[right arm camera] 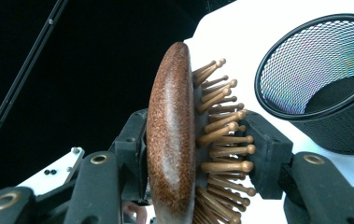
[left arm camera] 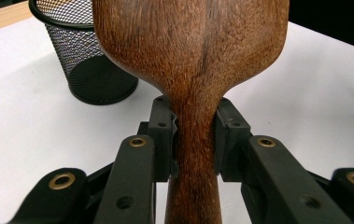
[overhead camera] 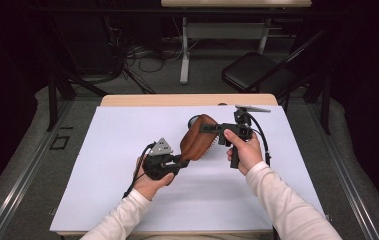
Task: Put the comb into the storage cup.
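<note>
Both forearms reach in over the table (overhead camera: 127,200). The left gripper (overhead camera: 177,162) points right, jaws clamped on the hairbrush (overhead camera: 197,137) handle. The right gripper (overhead camera: 212,128) points left, jaws pressed on the brush's head, above the table's far half.

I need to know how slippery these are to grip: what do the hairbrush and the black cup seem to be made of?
Hairbrush: looks like brown wood, smooth with a slight sheen and visible grain; its pins look wooden too, with rounded tips. Cup: seemingly black wire mesh, probably metal, with a solid rim.
</note>
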Demonstrator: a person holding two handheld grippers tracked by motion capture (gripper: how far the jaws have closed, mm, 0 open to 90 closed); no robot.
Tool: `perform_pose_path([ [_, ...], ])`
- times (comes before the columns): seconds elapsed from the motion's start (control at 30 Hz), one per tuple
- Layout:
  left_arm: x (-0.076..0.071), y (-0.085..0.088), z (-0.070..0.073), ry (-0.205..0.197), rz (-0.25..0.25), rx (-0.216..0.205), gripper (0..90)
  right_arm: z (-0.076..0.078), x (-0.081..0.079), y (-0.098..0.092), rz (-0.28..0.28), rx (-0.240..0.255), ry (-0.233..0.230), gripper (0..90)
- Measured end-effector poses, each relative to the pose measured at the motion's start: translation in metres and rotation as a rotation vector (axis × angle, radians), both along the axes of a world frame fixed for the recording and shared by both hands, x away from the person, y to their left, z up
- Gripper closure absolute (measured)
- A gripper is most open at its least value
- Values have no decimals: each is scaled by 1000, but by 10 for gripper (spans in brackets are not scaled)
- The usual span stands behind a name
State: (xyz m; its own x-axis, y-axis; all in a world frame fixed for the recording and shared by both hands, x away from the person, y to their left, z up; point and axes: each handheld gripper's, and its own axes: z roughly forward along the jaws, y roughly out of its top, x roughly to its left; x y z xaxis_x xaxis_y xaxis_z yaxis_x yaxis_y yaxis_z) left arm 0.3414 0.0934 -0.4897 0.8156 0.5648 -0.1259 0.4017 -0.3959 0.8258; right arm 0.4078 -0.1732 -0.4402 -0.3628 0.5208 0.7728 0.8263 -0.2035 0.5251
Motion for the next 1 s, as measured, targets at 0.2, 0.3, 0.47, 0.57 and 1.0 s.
perform_pose_path([
  [0.2, 0, 0, 0, 0, 0, 5, 721, 1, -1, 0, 4, -2, -9, 486],
  [0.3, 0, -1, -1, 1, 2, 4, 720, 1, -1, 0, 7, -3, -10, 488],
  [0.47, 0, -1, -2, 3, 4, 4, 717, 1, -1, 0, 14, -5, -5, 491],
  [0.57, 0, -1, -2, 3, 4, 1, 715, 1, -1, 0, 16, -4, -5, 492],
  [1.0, 1, -1, -3, 10, 17, -6, 679, 1, 0, -1, 17, -10, -2, 493],
])
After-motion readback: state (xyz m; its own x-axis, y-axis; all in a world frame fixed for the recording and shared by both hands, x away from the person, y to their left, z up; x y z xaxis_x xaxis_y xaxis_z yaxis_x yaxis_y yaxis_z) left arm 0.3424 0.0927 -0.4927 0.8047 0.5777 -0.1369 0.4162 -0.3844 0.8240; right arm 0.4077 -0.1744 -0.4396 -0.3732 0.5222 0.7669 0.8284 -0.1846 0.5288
